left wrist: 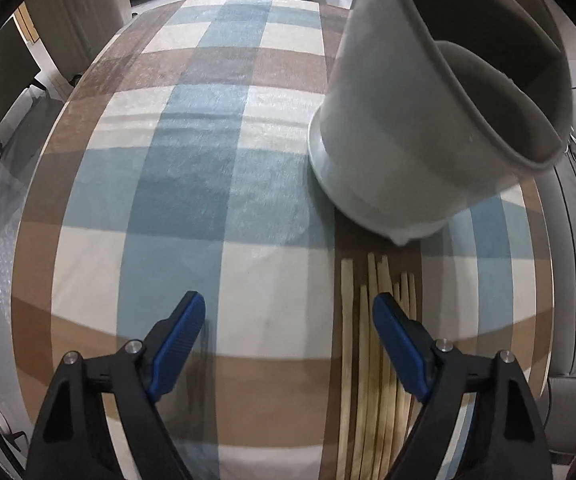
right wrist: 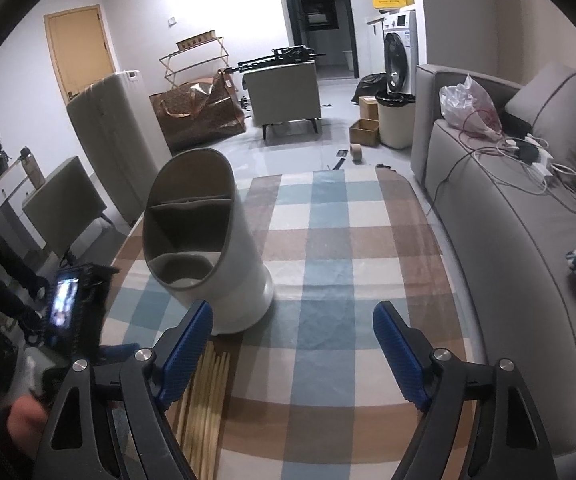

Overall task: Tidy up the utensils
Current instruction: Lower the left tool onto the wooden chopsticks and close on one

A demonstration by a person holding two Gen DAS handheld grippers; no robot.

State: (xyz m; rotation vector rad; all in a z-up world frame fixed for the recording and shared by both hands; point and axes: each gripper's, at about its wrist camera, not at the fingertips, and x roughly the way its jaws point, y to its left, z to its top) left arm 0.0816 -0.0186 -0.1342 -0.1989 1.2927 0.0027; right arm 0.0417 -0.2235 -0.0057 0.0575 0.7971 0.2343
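Observation:
A grey-white utensil holder with inner dividers stands on the checked tablecloth; it also shows in the right wrist view. Several wooden chopsticks lie side by side on the cloth in front of it, and show in the right wrist view too. My left gripper is open and empty, its right finger over the chopsticks. My right gripper is open and empty, to the right of the chopsticks, its left finger above their tips.
A grey sofa with a plastic bag and cables runs along the table's right side. The other gripper's body with a lit screen is at the left. Chairs, a bin and boxes stand on the floor beyond.

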